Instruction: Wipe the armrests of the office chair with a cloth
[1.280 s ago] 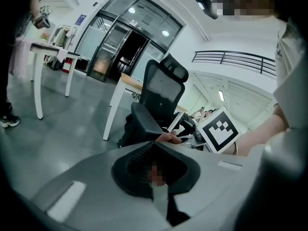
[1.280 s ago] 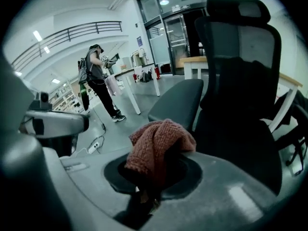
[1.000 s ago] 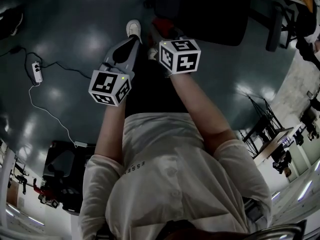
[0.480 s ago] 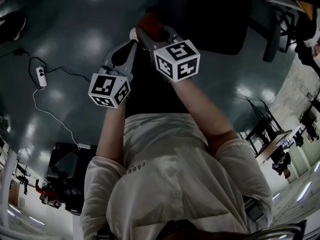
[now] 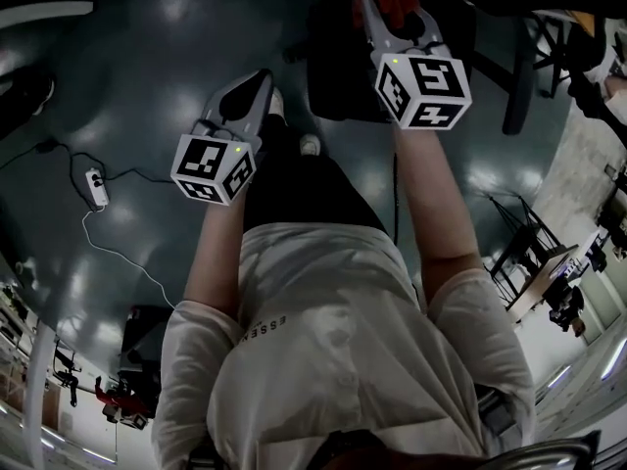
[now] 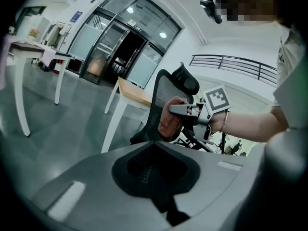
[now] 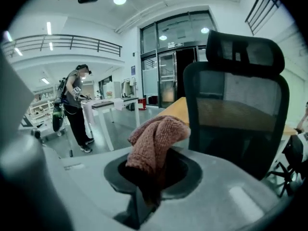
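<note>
Cloth (image 7: 156, 138) pinched in right hand-held gripper (image 7: 144, 198), facing office chair (image 7: 236, 109); left hand-held gripper (image 6: 166, 207) closed, empty.

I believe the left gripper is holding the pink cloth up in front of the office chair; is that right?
Not quite: the right gripper holds the pink cloth up in front of the office chair, as the right gripper view shows. The left gripper holds nothing.
</note>
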The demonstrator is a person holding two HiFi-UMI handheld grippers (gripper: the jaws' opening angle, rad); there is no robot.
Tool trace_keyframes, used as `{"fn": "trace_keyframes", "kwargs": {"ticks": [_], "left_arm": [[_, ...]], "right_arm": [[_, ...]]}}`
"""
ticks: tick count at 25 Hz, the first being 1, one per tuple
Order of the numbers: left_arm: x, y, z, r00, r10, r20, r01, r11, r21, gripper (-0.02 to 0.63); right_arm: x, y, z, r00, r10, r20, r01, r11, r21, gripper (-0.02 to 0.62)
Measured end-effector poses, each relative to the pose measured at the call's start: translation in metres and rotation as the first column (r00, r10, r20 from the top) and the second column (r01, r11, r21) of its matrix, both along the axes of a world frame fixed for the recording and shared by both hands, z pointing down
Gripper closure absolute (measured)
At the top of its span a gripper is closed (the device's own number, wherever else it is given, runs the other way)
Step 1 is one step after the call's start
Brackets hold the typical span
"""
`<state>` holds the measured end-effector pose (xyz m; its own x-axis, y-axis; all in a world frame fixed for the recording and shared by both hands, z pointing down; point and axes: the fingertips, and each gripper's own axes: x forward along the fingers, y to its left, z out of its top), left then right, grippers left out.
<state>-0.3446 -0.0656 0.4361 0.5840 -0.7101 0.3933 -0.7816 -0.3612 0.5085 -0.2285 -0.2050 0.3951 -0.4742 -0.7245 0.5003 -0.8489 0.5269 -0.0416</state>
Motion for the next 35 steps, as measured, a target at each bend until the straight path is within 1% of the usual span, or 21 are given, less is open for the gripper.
{"fn": "trace_keyframes", "kwargs": {"ticks": [2, 3, 6, 8, 11, 15, 18, 20, 24, 29, 31, 32, 33, 35], "left_arm": [[0.0, -0.015, 0.001, 1.0, 0.025, -0.003, -0.025, 1.0, -0.004, 0.589], [0.0, -0.021, 0.002, 0.999, 0.037, -0.002, -0.037, 0.999, -0.008, 0.589], [-0.005, -0.034, 0.01, 0.998, 0.07, 0.006, -0.069, 0.997, -0.025, 0.589], [-0.01, -0.041, 0.019, 0.996, 0.084, 0.009, -0.084, 0.996, -0.041, 0.589], [-0.022, -0.046, 0.03, 0.996, 0.084, 0.009, -0.084, 0.994, -0.068, 0.589], [-0.031, -0.046, 0.037, 0.998, 0.063, -0.002, -0.062, 0.994, -0.087, 0.589], [-0.031, -0.045, 0.037, 0.998, 0.056, -0.016, -0.057, 0.994, -0.093, 0.589], [-0.032, -0.045, 0.037, 0.999, 0.046, -0.024, -0.048, 0.995, -0.092, 0.589], [-0.038, -0.042, 0.034, 0.999, 0.025, -0.025, -0.027, 0.996, -0.087, 0.589], [-0.041, -0.035, 0.034, 1.0, 0.001, -0.021, -0.003, 0.996, -0.088, 0.589], [-0.042, -0.029, 0.034, 1.0, -0.011, -0.019, 0.009, 0.996, -0.087, 0.589], [-0.043, -0.026, 0.033, 1.0, -0.017, -0.018, 0.016, 0.996, -0.085, 0.589], [-0.043, -0.023, 0.032, 1.0, -0.024, -0.017, 0.023, 0.996, -0.083, 0.589], [-0.042, -0.015, 0.03, 0.999, -0.041, -0.016, 0.04, 0.996, -0.077, 0.589]], "right_arm": [[0.02, -0.019, 0.014, 0.998, 0.036, -0.06, -0.037, 0.999, -0.009, 0.545], [0.027, -0.025, 0.026, 0.995, 0.041, -0.087, -0.043, 0.999, -0.026, 0.545], [0.033, -0.036, 0.07, 0.992, 0.011, -0.127, -0.027, 0.992, -0.122, 0.545], [0.029, -0.04, 0.093, 0.992, -0.01, -0.125, -0.013, 0.983, -0.181, 0.545], [0.012, -0.042, 0.113, 0.99, -0.04, -0.138, 0.006, 0.972, -0.234, 0.545], [-0.016, -0.037, 0.13, 0.973, -0.144, -0.181, 0.085, 0.95, -0.301, 0.545], [-0.026, -0.033, 0.131, 0.953, -0.19, -0.237, 0.113, 0.946, -0.304, 0.541], [-0.034, -0.029, 0.131, 0.937, -0.23, -0.264, 0.147, 0.943, -0.3, 0.541], [-0.062, -0.02, 0.129, 0.909, -0.324, -0.261, 0.238, 0.919, -0.313, 0.541], [-0.088, -0.009, 0.129, 0.879, -0.382, -0.284, 0.294, 0.905, -0.308, 0.541], [-0.098, 0.003, 0.13, 0.855, -0.425, -0.297, 0.335, 0.89, -0.31, 0.541], [-0.102, 0.011, 0.131, 0.834, -0.454, -0.313, 0.362, 0.879, -0.311, 0.541], [-0.105, 0.018, 0.133, 0.805, -0.488, -0.337, 0.393, 0.865, -0.312, 0.541], [-0.108, 0.034, 0.137, 0.735, -0.555, -0.389, 0.458, 0.83, -0.318, 0.541]]}}
